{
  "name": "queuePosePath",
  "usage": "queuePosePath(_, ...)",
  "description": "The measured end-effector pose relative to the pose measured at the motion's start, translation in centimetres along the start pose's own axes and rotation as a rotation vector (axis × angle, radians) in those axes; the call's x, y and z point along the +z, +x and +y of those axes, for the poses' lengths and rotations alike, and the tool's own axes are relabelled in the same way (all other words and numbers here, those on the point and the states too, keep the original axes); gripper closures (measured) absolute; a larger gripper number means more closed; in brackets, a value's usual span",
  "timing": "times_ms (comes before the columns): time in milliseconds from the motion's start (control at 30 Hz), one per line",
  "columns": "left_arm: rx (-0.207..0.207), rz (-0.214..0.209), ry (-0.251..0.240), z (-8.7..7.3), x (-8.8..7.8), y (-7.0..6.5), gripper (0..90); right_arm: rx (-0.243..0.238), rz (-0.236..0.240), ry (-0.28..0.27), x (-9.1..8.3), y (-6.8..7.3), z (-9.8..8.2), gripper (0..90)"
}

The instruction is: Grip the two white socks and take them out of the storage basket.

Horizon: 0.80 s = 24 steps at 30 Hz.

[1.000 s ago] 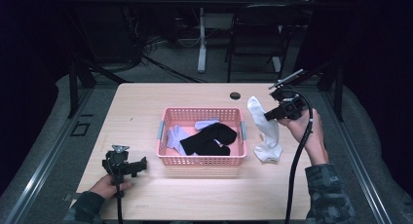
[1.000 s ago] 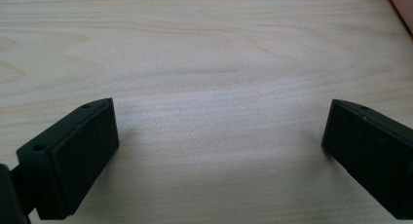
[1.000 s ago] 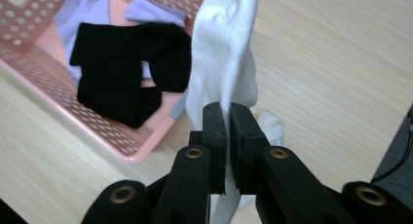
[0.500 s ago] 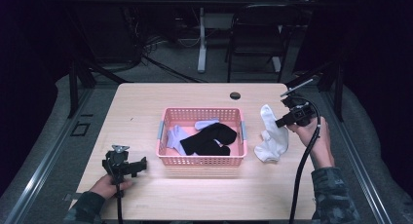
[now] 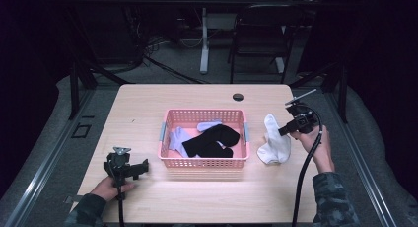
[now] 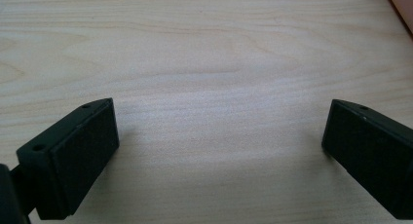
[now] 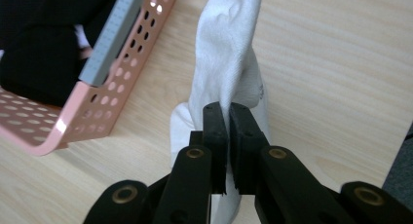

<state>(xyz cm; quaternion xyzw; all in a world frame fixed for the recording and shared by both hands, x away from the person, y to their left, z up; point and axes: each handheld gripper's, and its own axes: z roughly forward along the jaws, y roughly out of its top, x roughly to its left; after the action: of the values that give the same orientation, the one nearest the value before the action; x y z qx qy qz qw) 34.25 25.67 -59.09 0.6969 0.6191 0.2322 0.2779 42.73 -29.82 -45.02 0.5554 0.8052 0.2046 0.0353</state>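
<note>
A pink basket (image 5: pixel 204 163) in the middle of the table holds a black sock (image 5: pixel 212 140) and pale socks (image 5: pixel 178 138). Right of it a white sock (image 5: pixel 273 140) hangs down onto the table, and my right gripper (image 5: pixel 282 132) is shut on it. In the right gripper view the jaws pinch the white sock (image 7: pixel 229 48) at its fold, with my right gripper (image 7: pixel 228 118) just beside the basket's corner (image 7: pixel 97 107). My left gripper (image 5: pixel 140 166) rests at the table's front left, open. The left gripper view shows my left gripper (image 6: pixel 219 136) with jaws wide apart over bare wood.
A small dark round hole (image 5: pixel 238 96) sits near the table's far edge. A black cable (image 5: pixel 303 177) trails from the right gripper along the forearm. Chairs and a desk leg (image 5: pixel 204 44) stand beyond the table.
My right gripper has carried the white sock rightward and down, away from the basket, so its lower end now lies on the table. The left gripper has stayed put.
</note>
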Motion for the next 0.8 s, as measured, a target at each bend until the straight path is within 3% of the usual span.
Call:
queuePosePath(133,0.0,0.0,0.0,0.0,0.0,0.0,0.0,0.036,0.005,-0.001,1.5,-0.5,-0.3,86.7)
queuePosePath(400,0.0,0.0,0.0,0.0,0.0,0.0,0.0,0.032,-0.011,0.061,4.4,-0.8,-0.1,86.4)
queuePosePath(533,0.0,0.0,0.0,0.0,0.0,0.0,0.0,0.032,-0.051,0.066,5.6,-0.5,0.1,84.8)
queuePosePath(800,-0.001,0.0,-0.001,0.0,0.0,0.0,0.0,0.046,-0.092,0.034,5.4,-0.4,-0.3,54.0)
